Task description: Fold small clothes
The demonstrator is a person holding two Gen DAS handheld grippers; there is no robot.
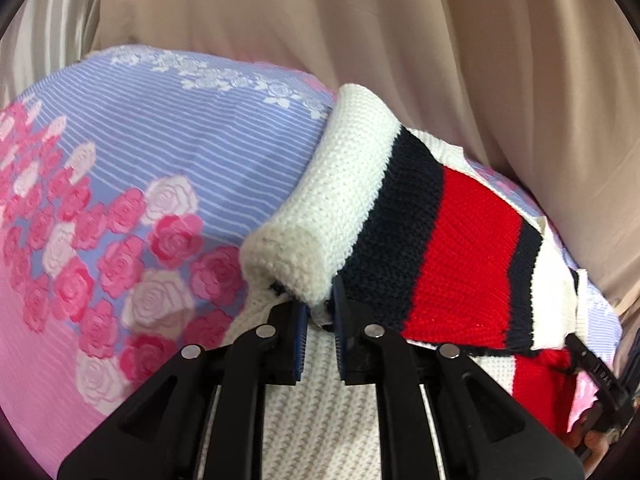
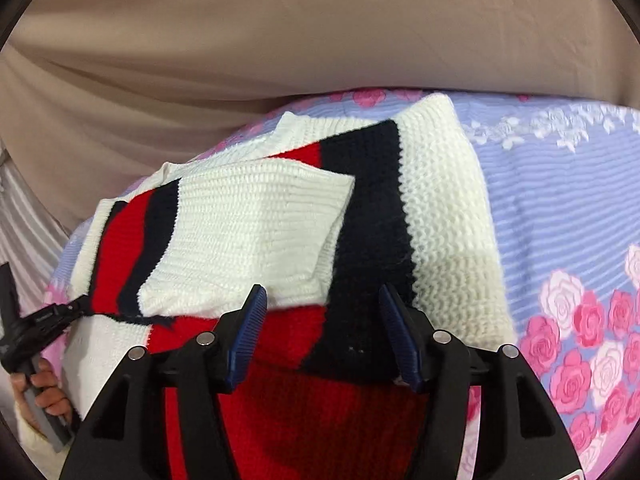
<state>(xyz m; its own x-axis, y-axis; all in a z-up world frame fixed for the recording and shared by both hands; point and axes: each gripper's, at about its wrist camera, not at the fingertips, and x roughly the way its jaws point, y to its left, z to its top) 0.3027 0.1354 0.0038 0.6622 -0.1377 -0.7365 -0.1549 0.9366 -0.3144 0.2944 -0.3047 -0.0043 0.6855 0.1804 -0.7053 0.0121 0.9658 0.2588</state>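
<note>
A small knit sweater (image 1: 440,236), white with navy and red stripes, lies partly folded on a flowered bedsheet (image 1: 160,152). My left gripper (image 1: 320,316) is shut on the sweater's white edge, where the fabric bunches into a roll. In the right wrist view the sweater (image 2: 280,220) shows a white sleeve folded across its striped body. My right gripper (image 2: 322,304) is open just above the red and navy part, holding nothing. The left gripper (image 2: 60,314) shows at the sweater's left edge in that view, and the right gripper's tip (image 1: 596,372) shows at the far right in the left wrist view.
The sheet (image 2: 560,200) is lilac with white stripes and pink and white roses. A beige curtain (image 1: 360,32) hangs behind the bed, close to the sweater's far edge. A person's hand (image 2: 44,396) holds the left gripper's handle.
</note>
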